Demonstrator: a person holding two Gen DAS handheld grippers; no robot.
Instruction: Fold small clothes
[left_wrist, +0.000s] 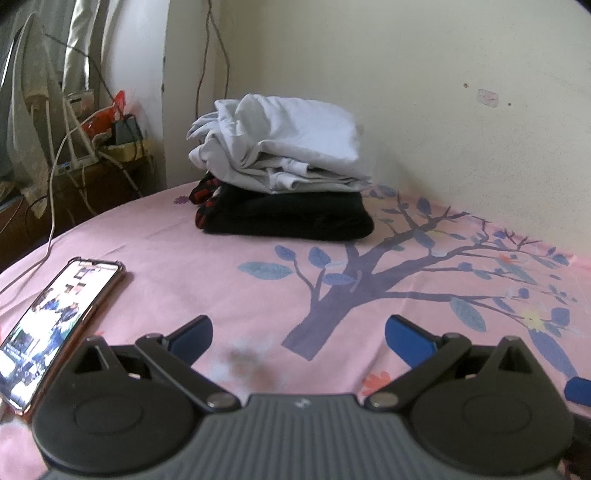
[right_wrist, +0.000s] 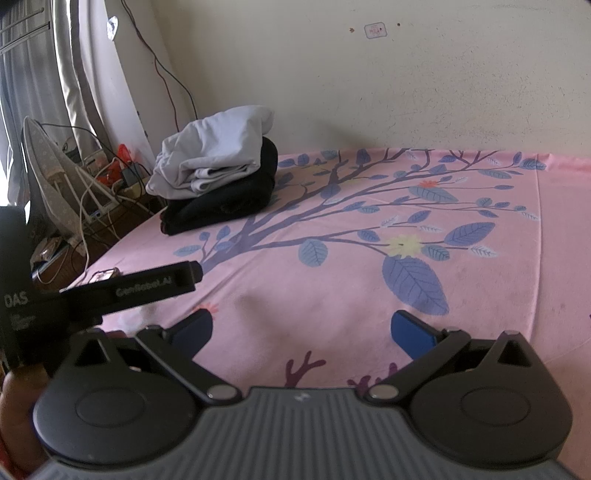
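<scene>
A stack of folded clothes sits at the far side of the bed by the wall: a white garment (left_wrist: 280, 147) on top of a black one (left_wrist: 291, 218), with a red-and-black piece (left_wrist: 203, 195) at its left. The stack also shows in the right wrist view, the white garment (right_wrist: 214, 155) above the black one (right_wrist: 225, 199). My left gripper (left_wrist: 299, 332) is open and empty, low over the pink sheet (left_wrist: 192, 258). My right gripper (right_wrist: 303, 328) is open and empty over the sheet (right_wrist: 332, 295). The left gripper's body (right_wrist: 147, 286) shows at the left of the right wrist view.
A phone (left_wrist: 55, 321) with a lit screen lies on the sheet at the left, with a white cable (left_wrist: 51, 206) running to it. Beyond the bed's left edge are a router, cables and clutter (left_wrist: 107, 136). The wall (left_wrist: 443, 92) bounds the far side.
</scene>
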